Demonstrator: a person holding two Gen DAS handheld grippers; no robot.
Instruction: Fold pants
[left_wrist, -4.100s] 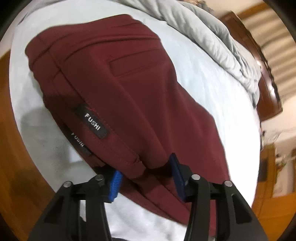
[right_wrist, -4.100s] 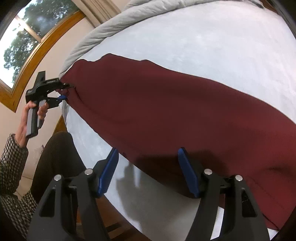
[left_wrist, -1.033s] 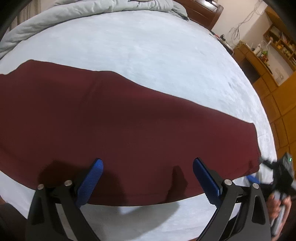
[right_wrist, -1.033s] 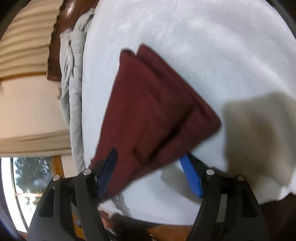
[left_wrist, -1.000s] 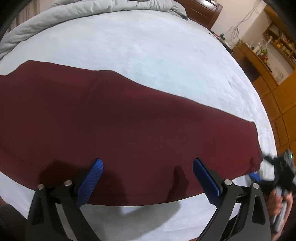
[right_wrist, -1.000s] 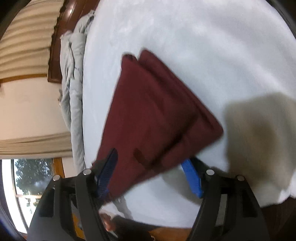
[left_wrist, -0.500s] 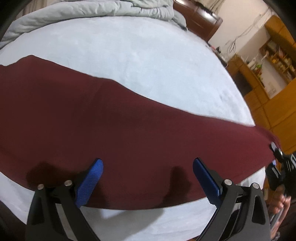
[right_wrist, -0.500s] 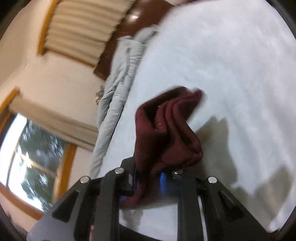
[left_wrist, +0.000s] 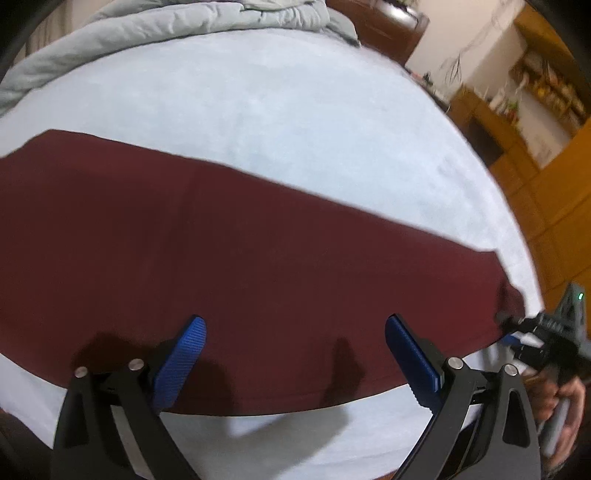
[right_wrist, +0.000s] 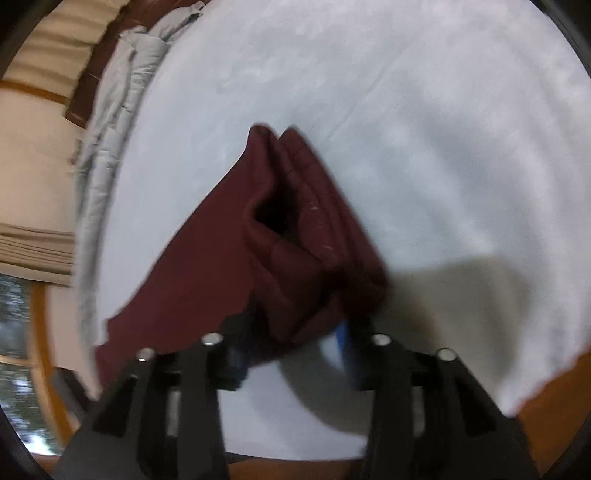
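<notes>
Looking at pants (left_wrist: 258, 258) lying stretched along the near edge of the bed (left_wrist: 295, 110), leg on leg; probably handling as soft, light and limp, sagging wherever unsupported. Best gripping at the hem or waistband, pinching through all layers. Hovering over mid-leg with the left gripper (left_wrist: 295, 332), jaws spread wide, grasping nothing. Just opening the jaws of the right gripper (right_wrist: 295, 343), hem bunched between them; too blurred for telling whether they are pinching it.

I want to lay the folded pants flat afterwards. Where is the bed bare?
The white sheet is bare between the maroon pants and the bunched grey duvet. A narrow bare strip borders the near edge. The near side is crowded: both grippers work there.
</notes>
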